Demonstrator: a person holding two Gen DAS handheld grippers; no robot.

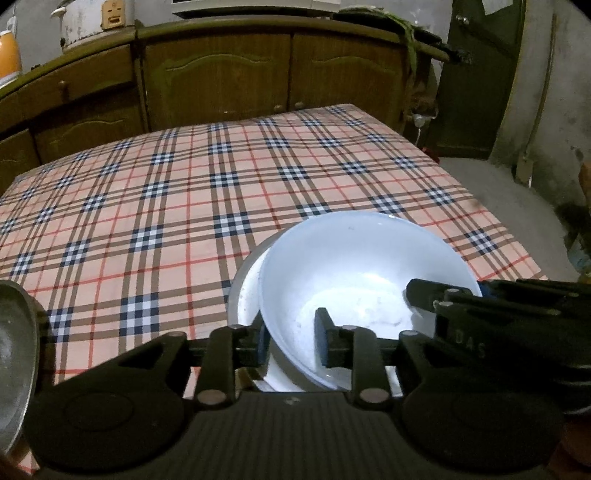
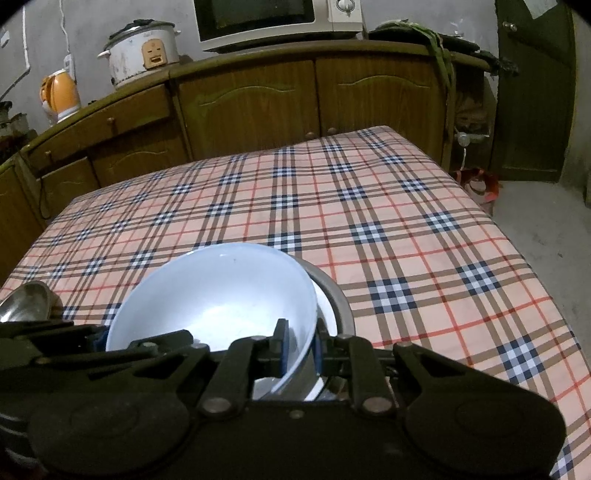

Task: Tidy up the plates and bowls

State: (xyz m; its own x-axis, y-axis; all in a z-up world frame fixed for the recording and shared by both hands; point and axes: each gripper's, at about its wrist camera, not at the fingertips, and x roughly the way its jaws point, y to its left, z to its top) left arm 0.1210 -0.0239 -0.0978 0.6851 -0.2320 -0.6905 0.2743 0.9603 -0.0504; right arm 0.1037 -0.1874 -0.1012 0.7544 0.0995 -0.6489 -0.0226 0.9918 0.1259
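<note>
A pale blue bowl (image 1: 354, 266) (image 2: 221, 291) sits tilted in a white bowl (image 1: 248, 295) that is nested in a metal bowl (image 2: 341, 299) on the checked tablecloth. My left gripper (image 1: 291, 339) straddles the pale bowl's near rim, one pad outside and one inside. Its pads stand a little apart from the wall, so it is open. My right gripper (image 2: 300, 343) is shut on the opposite side of the same rim, with the wall pinched between its blue pads. Each gripper shows at the other view's edge, the right gripper (image 1: 480, 314) and the left gripper (image 2: 55, 339).
A metal dish (image 1: 14, 350) (image 2: 26, 306) lies at the table's near left corner. The checked table (image 2: 369, 206) stretches ahead to wooden cabinets (image 2: 251, 107). On these stand a rice cooker (image 2: 142, 51), a microwave (image 2: 277, 22) and an orange kettle (image 2: 61, 94). To the right lies concrete floor (image 2: 535, 221).
</note>
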